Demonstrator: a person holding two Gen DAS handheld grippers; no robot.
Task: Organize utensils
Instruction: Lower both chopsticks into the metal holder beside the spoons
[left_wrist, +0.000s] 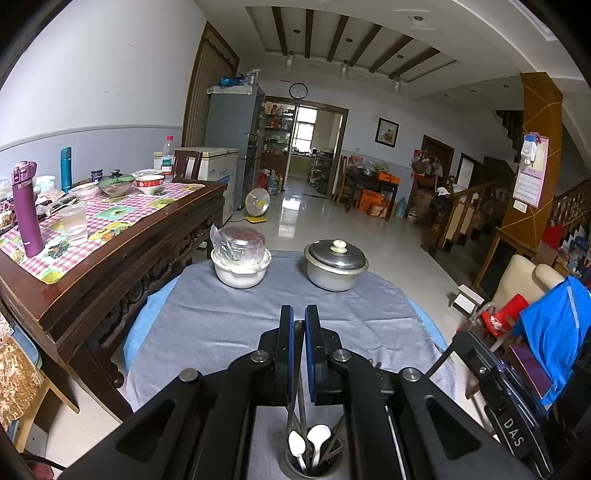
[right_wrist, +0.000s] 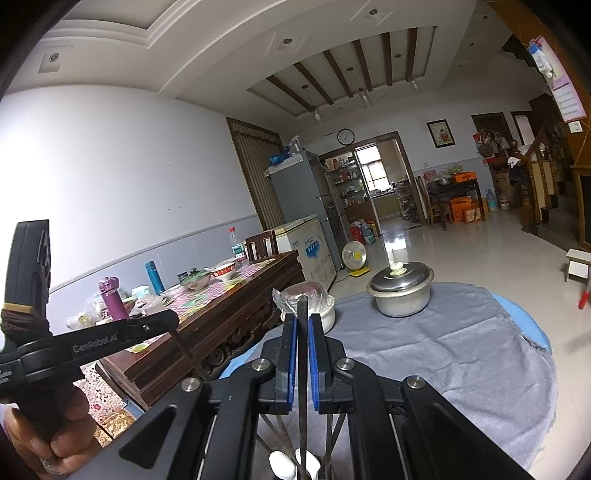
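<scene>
- A cup (left_wrist: 310, 469) of white spoons (left_wrist: 318, 437) and dark chopsticks stands at the tabletop's near edge, right under both claws.
- Right claw (right_wrist: 303, 325): pads clamped on one dark chopstick (right_wrist: 303, 369), which runs upright between them with its tip above the fingertips; the claw points nearly level.
- Left claw (left_wrist: 299, 317): jaws almost together, tilted down over the cup; whether it pinches a chopstick I cannot tell.
- A hand (right_wrist: 44, 443) grips the left tool's handle.
- Pot (left_wrist: 335, 264) and bowl (left_wrist: 241, 266) sit at the far edge of the grey cloth (left_wrist: 229, 314).

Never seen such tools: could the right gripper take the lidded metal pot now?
Probably not yet. The cloth up to the pot lies bare, but the right gripper is shut on a chopstick.
</scene>
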